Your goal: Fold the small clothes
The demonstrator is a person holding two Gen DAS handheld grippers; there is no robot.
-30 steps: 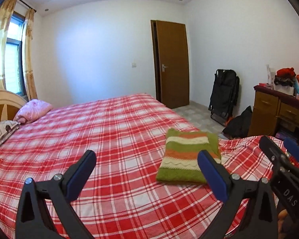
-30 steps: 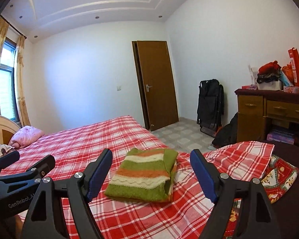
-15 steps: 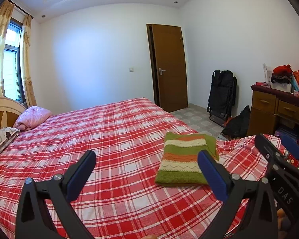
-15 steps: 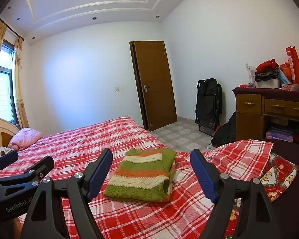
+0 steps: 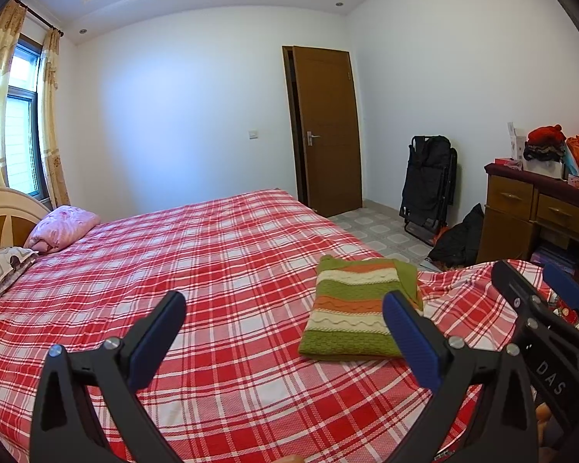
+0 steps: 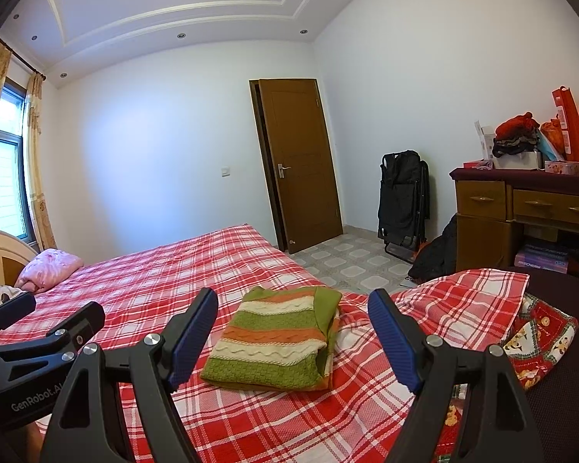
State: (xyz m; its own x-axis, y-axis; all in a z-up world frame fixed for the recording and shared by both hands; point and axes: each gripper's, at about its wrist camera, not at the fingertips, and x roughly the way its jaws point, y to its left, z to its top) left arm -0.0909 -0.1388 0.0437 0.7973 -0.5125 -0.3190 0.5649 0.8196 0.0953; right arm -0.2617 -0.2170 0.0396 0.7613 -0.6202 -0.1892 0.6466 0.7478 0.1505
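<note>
Fingers of left gripper (image 5: 283,320) and right gripper (image 6: 293,330) spread wide, nothing held. Striped sweater (image 6: 276,337) lies folded on plaid bed (image 5: 197,254), near its corner. Fold looks done; no other clothes visible.

bright daylight from window (image 5: 19,142) | sharp focus | fisheye bending, dark corners

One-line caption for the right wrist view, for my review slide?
Open right gripper hovers before a folded striped sweater lying on the red plaid bedspread, left gripper alongside.
</note>
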